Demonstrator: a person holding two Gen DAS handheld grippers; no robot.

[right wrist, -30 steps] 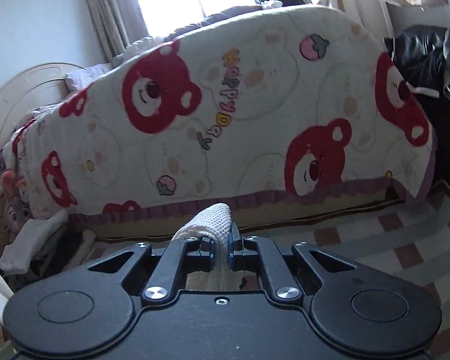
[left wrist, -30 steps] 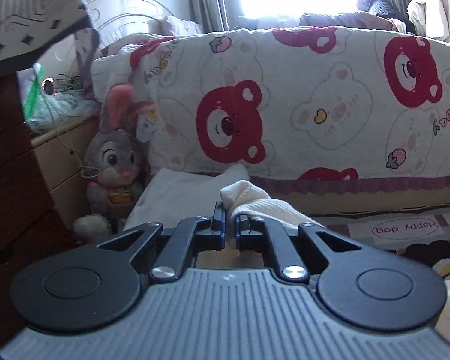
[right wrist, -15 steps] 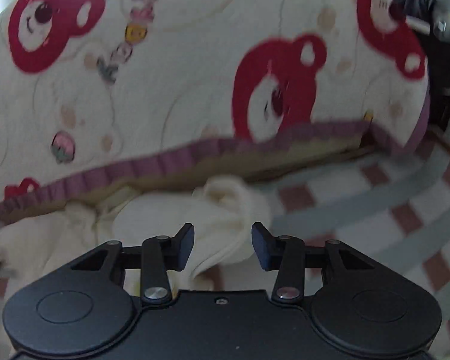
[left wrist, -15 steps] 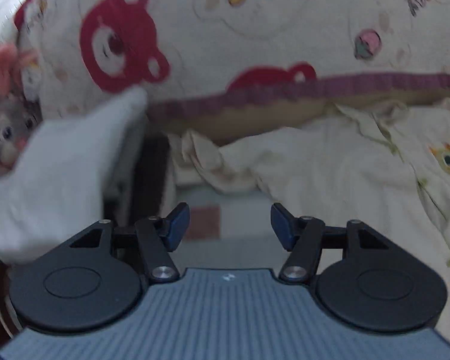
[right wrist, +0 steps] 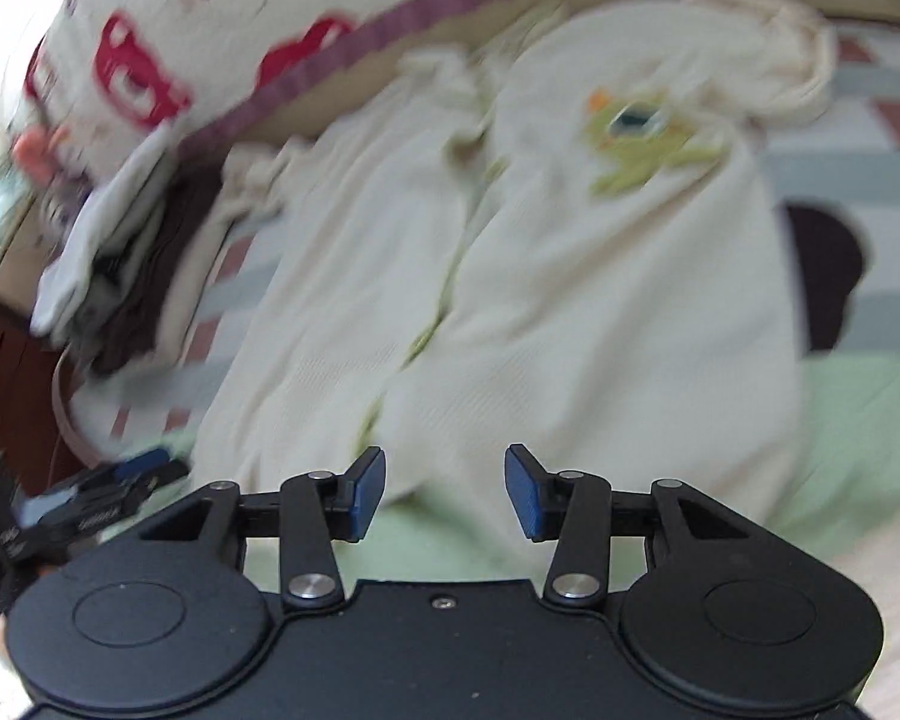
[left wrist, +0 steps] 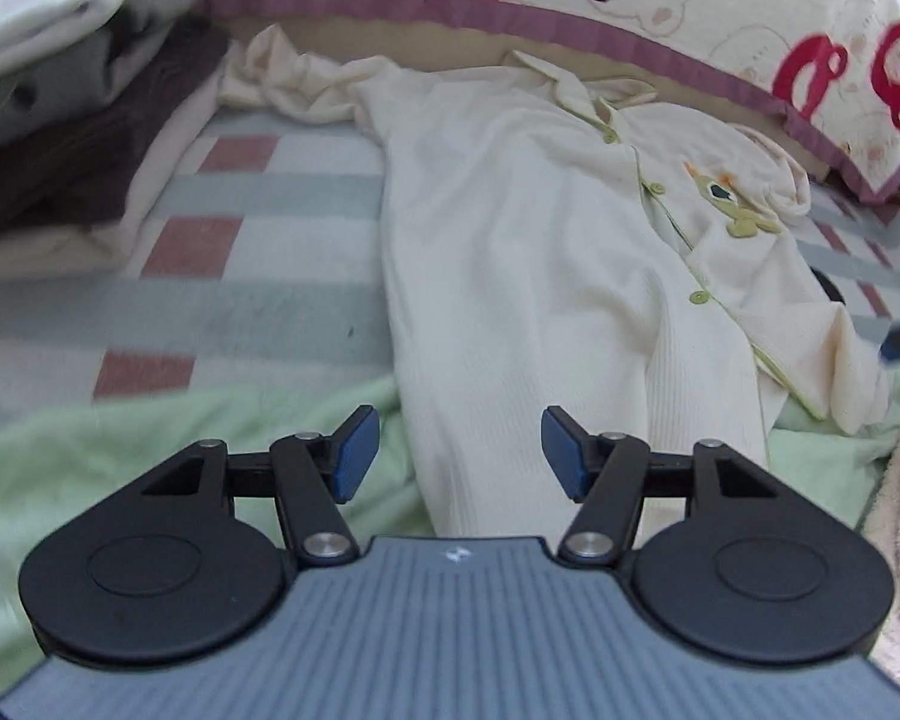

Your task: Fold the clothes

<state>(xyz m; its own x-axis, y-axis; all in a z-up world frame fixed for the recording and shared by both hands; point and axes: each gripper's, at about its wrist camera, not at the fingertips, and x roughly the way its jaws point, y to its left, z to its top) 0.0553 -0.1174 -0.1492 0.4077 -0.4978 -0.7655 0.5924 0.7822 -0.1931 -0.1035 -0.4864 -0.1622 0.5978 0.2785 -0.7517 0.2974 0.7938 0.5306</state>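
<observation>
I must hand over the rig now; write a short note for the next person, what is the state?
Left gripper: open, empty, above the shirt's lower edge.
Right gripper: open, empty, also near the lower edge.
The cream shirt lies spread out, front up, on the checked bed cover. A pile of folded clothes sits to its left.
Done: shirt laid out. Left: all its folds.

One cream button-front garment (left wrist: 510,228) lies spread out, with three green buttons (left wrist: 698,297) visible down its front and one embroidered patch (left wrist: 727,199) on the chest. One stack of folded clothes (left wrist: 72,114) sits beside it, and one pale green cloth (left wrist: 150,450) lies under its hem. Two tools show, the left tool (left wrist: 459,456) and the right tool (right wrist: 444,492), each with two blue fingertips (left wrist: 354,456) spread apart.
</observation>
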